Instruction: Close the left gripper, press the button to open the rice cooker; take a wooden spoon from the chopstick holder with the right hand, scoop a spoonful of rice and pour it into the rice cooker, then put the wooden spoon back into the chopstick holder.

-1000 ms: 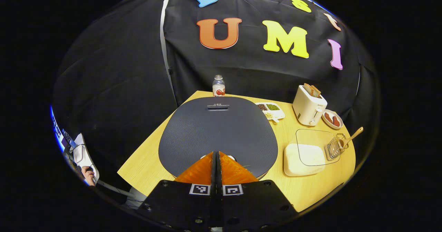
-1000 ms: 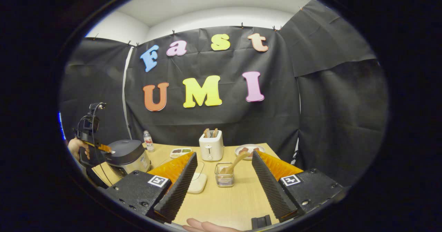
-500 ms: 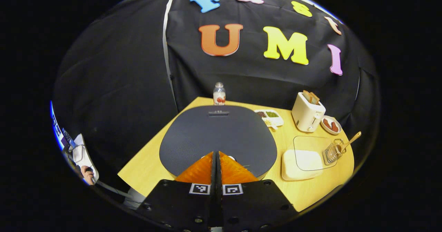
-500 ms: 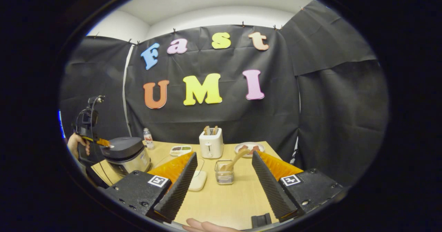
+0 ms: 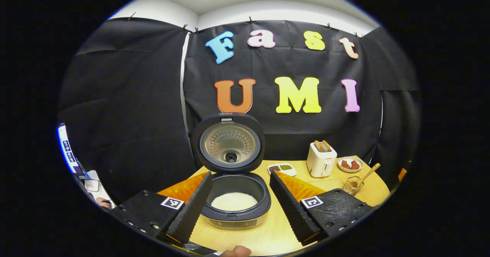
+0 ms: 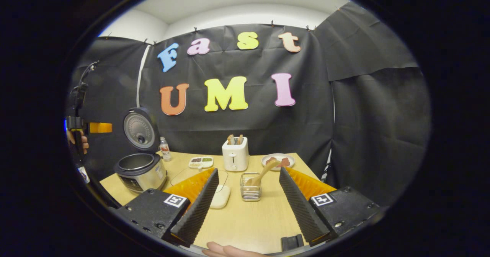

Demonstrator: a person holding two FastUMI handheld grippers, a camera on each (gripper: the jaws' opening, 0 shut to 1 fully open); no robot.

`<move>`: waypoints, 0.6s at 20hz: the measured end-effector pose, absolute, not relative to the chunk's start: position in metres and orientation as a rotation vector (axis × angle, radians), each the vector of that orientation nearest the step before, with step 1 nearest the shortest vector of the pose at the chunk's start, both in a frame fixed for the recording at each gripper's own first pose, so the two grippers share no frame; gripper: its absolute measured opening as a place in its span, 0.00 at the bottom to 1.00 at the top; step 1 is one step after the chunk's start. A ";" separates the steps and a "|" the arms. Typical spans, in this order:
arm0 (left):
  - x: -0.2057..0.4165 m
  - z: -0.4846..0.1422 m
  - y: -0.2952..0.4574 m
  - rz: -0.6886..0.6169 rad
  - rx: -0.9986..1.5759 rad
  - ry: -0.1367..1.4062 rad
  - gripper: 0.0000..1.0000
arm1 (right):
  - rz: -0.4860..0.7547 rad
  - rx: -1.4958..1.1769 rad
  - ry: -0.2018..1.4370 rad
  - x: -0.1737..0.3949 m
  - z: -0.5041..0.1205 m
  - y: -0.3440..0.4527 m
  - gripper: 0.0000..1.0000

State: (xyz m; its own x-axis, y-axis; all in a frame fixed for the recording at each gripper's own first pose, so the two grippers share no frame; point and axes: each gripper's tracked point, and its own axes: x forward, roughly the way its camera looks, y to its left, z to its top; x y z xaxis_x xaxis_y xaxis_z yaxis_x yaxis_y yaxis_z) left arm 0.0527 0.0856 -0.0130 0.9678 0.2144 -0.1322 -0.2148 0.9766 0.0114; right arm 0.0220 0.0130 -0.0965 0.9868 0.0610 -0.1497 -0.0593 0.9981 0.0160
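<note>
The cooker [image 5: 234, 201] is standing open, lid up, on the table's [image 6: 245, 222] left side, and the left gripper [image 5: 239, 203] is hanging spread above it. The right gripper [image 6: 249, 199] is facing the spoon [image 6: 261, 176], fingers wide apart and empty. The spoon is leaning in the holder [image 6: 250, 192]; I'd be pinching its handle high and lifting straight, so the holder isn't tipping.

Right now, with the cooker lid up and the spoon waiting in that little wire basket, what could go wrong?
The wooden spoon leans loosely in the light wire chopstick holder; a skewed pull by the open right gripper might tip it.

The rice cooker stands far left of the rice box, so grains may spill on the table.

The upright lid could be bumped while pouring.
</note>
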 end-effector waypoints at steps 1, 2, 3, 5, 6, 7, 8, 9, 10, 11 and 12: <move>0.048 -0.010 0.081 0.210 -0.009 0.121 0.95 | 0.061 0.011 0.155 0.024 -0.098 0.014 1.00; 0.044 -0.008 0.079 0.210 -0.012 0.107 0.90 | 0.063 0.012 0.159 0.027 -0.100 0.014 1.00; 0.040 -0.005 0.080 0.213 -0.010 0.090 0.94 | 0.066 0.016 0.164 0.029 -0.104 0.014 1.00; 0.031 -0.004 0.078 0.221 -0.002 0.066 0.94 | 0.079 0.028 0.179 0.036 -0.114 0.017 1.00; 0.026 -0.007 0.073 0.208 -0.001 0.059 0.95 | 0.087 0.032 0.187 0.041 -0.120 0.019 1.00; 0.022 -0.008 0.068 0.198 -0.005 0.051 0.96 | 0.089 0.031 0.196 0.047 -0.126 0.019 1.00; 0.019 -0.011 0.062 0.185 -0.008 0.045 0.97 | 0.084 0.027 0.204 0.055 -0.133 0.017 1.00; 0.015 -0.015 0.057 0.169 -0.009 0.037 0.97 | 0.074 0.023 0.211 0.064 -0.138 0.014 1.00; 0.012 -0.019 0.053 0.158 -0.012 0.036 0.98 | 0.064 0.017 0.218 0.074 -0.144 0.012 1.00; 0.010 -0.025 0.050 0.155 -0.018 0.037 1.00 | 0.059 0.013 0.224 0.084 -0.151 0.012 1.00; 0.009 -0.030 0.047 0.149 -0.026 0.035 0.97 | 0.056 0.017 0.229 0.094 -0.157 0.011 1.00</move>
State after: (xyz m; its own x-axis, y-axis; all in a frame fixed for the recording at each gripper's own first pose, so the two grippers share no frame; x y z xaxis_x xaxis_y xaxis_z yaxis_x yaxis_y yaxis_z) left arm 0.0088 0.0471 -0.0299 0.9883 0.1482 -0.0368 -0.1491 0.9885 -0.0235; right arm 0.0939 0.0109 -0.1573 0.9724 0.0573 -0.2262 -0.0534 0.9983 0.0234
